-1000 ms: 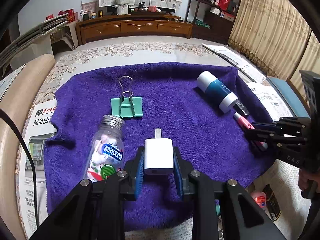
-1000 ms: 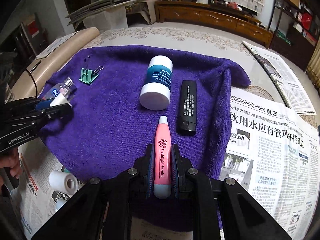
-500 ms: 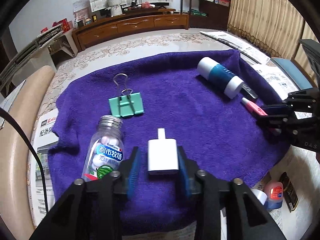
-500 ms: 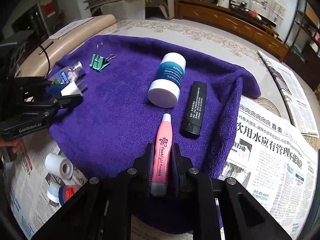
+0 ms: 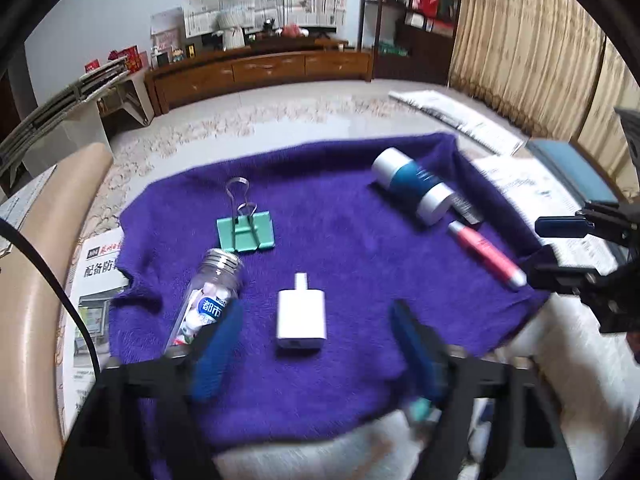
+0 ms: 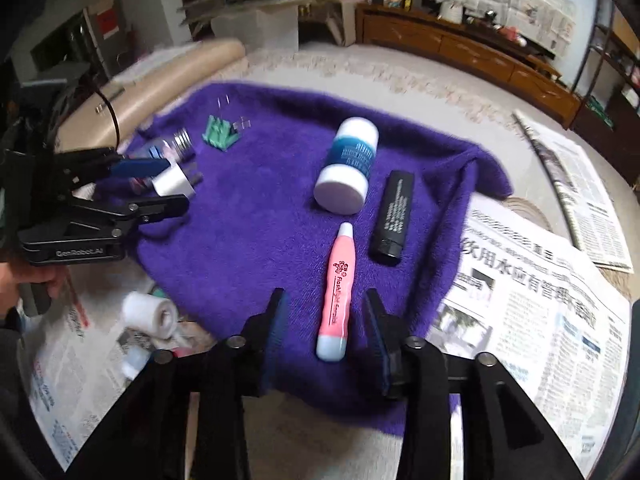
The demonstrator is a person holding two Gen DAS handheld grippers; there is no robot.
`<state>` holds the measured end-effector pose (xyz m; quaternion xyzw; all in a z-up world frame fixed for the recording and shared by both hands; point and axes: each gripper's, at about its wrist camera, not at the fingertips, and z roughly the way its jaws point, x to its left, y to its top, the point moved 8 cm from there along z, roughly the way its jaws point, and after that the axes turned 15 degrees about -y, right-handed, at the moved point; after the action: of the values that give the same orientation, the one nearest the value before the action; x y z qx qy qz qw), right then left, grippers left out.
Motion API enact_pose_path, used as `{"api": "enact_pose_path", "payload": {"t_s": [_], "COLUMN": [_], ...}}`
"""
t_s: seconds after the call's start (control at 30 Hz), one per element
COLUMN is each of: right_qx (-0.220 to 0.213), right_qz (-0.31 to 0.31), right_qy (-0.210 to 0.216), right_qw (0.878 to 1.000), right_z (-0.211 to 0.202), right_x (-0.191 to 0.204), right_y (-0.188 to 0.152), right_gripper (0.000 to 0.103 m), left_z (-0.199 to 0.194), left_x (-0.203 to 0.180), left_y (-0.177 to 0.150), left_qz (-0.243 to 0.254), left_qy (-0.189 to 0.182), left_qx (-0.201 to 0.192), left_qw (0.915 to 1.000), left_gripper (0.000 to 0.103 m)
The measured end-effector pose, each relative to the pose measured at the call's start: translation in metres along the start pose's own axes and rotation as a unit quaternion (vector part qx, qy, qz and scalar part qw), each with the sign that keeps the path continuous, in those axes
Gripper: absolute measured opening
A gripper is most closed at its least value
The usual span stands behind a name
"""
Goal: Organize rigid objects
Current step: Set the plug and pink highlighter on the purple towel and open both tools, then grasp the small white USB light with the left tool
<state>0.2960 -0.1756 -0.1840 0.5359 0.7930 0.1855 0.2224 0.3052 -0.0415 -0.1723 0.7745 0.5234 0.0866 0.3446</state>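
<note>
Left gripper (image 5: 316, 344) wide around charger (image 5: 301, 318); right gripper (image 6: 326, 326) wide around pen (image 6: 337, 298).

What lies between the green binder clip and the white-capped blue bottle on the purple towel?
Only bare purple towel lies between the green binder clip and the white-capped blue bottle; the left wrist view shows it most clearly.

Black two-finger frames, blue pads on fingers (image 5: 218, 344) (image 6: 278, 326), silver screws behind them, white "GenRobot.AI" lettering on left gripper (image 6: 138, 186), black cable, bare skin.
</note>
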Motion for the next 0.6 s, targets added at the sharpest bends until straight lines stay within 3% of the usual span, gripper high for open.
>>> {"api": "enact_pose_path", "payload": {"t_s": [0.13,0.17,0.33,0.6], "right_qx": [-0.031,-0.034,-0.037,-0.005], "right_qz": [0.061,0.076,0.164,0.225], "right_qy": [-0.005,-0.012,-0.009,0.004], "right_qw": [0.998,0.996,0.986,0.974], "right_z": [-0.033,-0.039,-0.059,-0.051], "right_x": [-0.016,-0.021,-0.041,-0.051], "right_y": [-0.014,-0.019,-0.056,-0.104], "right_gripper": [0.094,0.103,0.103,0.103], "left_z": [-0.024,-0.030,-0.038,-0.011], "left_x": [-0.026,-0.035,-0.059,-0.085], "left_y": [-0.007,-0.013,-0.043,-0.092], "left_qz": [0.012,0.012,0.006,-0.012], "left_qy": [-0.010,-0.014,-0.023,-0.007], "left_qx": [-0.020,-0.024,-0.013,0.022], "left_qw": [0.9997,0.9995,0.9996,0.9997], "left_gripper": [0.103,0.103,0.103,0.103]}}
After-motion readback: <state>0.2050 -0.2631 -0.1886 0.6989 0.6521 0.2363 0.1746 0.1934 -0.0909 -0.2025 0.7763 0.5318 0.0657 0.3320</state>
